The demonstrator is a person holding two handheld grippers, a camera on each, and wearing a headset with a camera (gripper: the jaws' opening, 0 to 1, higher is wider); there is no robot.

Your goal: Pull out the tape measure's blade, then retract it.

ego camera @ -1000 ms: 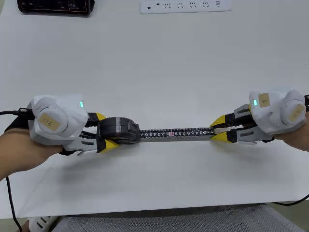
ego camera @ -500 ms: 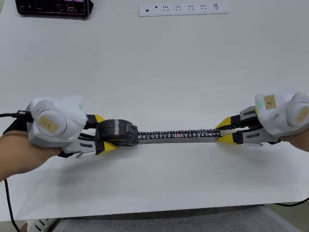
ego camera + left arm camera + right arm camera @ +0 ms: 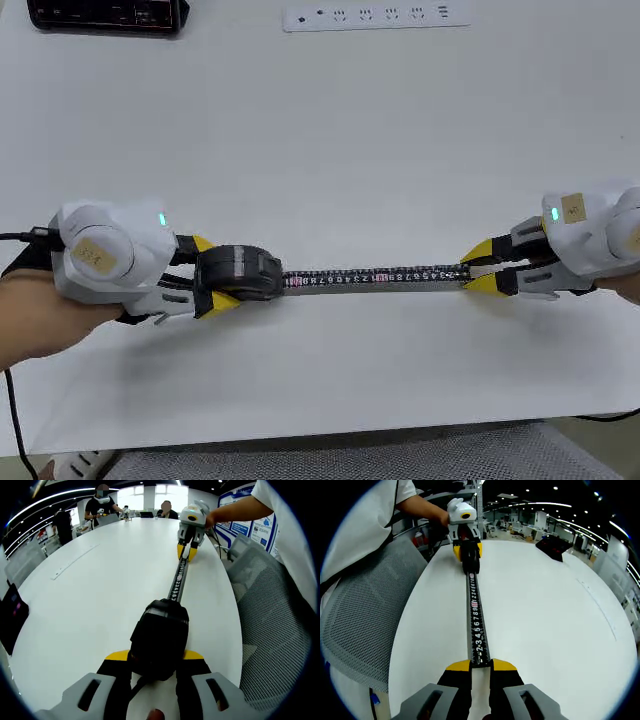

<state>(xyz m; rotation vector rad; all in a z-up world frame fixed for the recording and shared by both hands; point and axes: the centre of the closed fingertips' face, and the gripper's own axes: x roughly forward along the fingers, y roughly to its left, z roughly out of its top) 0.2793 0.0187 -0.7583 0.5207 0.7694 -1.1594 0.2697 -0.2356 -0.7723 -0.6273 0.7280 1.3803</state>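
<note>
A black tape measure case (image 3: 238, 272) lies on the white table, and my left gripper (image 3: 212, 272) is shut on it; the case (image 3: 160, 640) sits between yellow-tipped jaws in the left gripper view. Its dark numbered blade (image 3: 375, 276) runs out rightward along the table. My right gripper (image 3: 480, 268) is shut on the blade's end, and the blade (image 3: 477, 630) stretches from its jaws (image 3: 481, 666) toward the case (image 3: 470, 555) and the left gripper (image 3: 462, 522). The right gripper (image 3: 189, 547) appears far along the blade (image 3: 178, 582) in the left gripper view.
A white power strip (image 3: 375, 15) and a black device (image 3: 105, 13) lie at the table's far edge. A grey mesh chair (image 3: 350, 455) sits below the near edge (image 3: 300, 438). People stand at the table's far end (image 3: 102, 502).
The right gripper has moved further right with the blade end, so more blade is out. The left gripper and case stay nearly still.
</note>
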